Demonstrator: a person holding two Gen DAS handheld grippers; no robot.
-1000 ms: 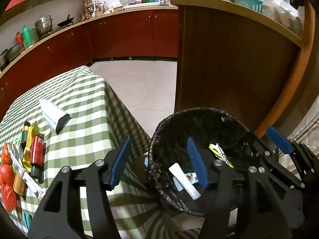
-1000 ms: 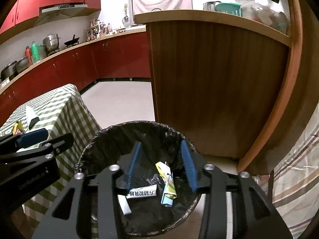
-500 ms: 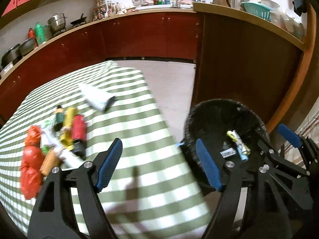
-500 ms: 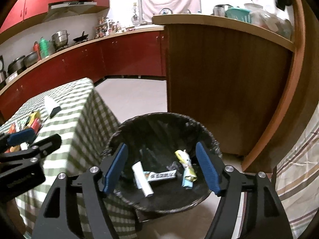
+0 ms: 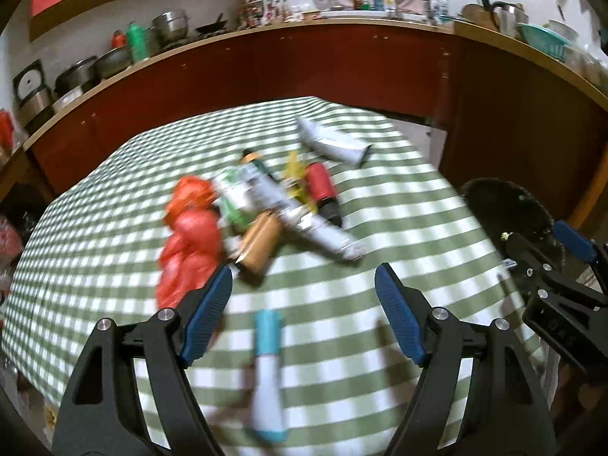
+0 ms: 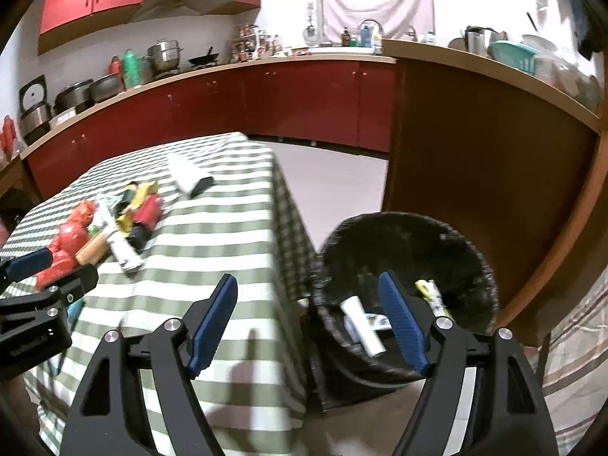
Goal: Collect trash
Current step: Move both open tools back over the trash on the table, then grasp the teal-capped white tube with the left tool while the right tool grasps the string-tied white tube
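My left gripper (image 5: 302, 285) is open above the green checked table (image 5: 380, 205). A white and teal tube (image 5: 268, 372) lies on the cloth below its fingers, untouched. Beyond it lies a pile of trash: a red bag (image 5: 190, 235), a silver wrapper (image 5: 304, 220), a brown bottle (image 5: 260, 243), a red can (image 5: 321, 182) and a white tube with a dark cap (image 5: 330, 140). My right gripper (image 6: 307, 285) hangs over the table's corner and the black-lined bin (image 6: 410, 235). Its jaws are opening with nothing between them. Inside the bin lie a white tube (image 6: 361, 323) and a yellow wrapper (image 6: 429, 292).
A brown counter wall (image 6: 475, 159) curves close behind the bin. Red kitchen cabinets (image 6: 266, 102) carrying pots run along the far side. Bare floor (image 6: 334, 178) shows between table and cabinets. A striped cloth (image 6: 577, 342) is at the right edge.
Both grippers have swung left, away from above the bin and toward the table. Their jaws stand wider than a second ago. The trash pile now lies ahead of the left gripper.
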